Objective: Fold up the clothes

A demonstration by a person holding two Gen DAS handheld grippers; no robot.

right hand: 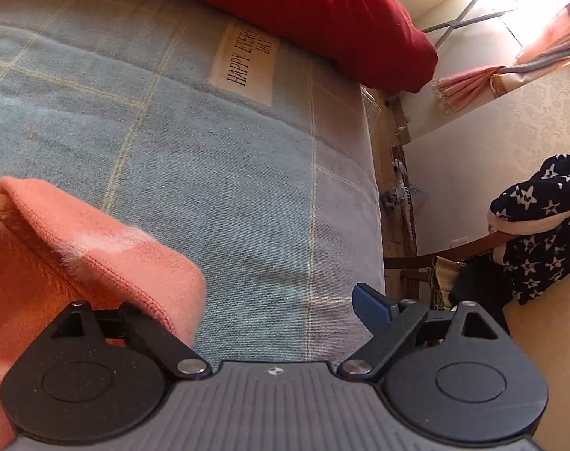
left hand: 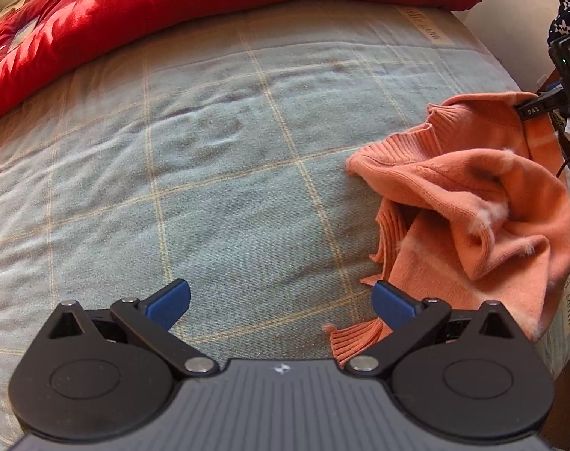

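Note:
An orange knit sweater (left hand: pixel 484 203) lies crumpled on the right side of a blue-grey checked bed blanket (left hand: pixel 209 173). My left gripper (left hand: pixel 281 304) is open and empty just above the blanket, its right fingertip (left hand: pixel 393 302) beside a ribbed cuff of the sweater. My right gripper (right hand: pixel 277 312) is open; its left finger is hidden under a fold of the sweater (right hand: pixel 78 255), its right fingertip (right hand: pixel 373 306) is bare. In the left wrist view the right gripper (left hand: pixel 540 107) shows at the sweater's far edge by the collar.
A red duvet (left hand: pixel 172 11) is bunched along the far side of the bed. The bed's right edge (right hand: pixel 371 195) drops to the floor. A star-patterned dark garment (right hand: pixel 540 225) hangs over a wooden chair at the right. Curtains (right hand: pixel 510 71) hang by a window.

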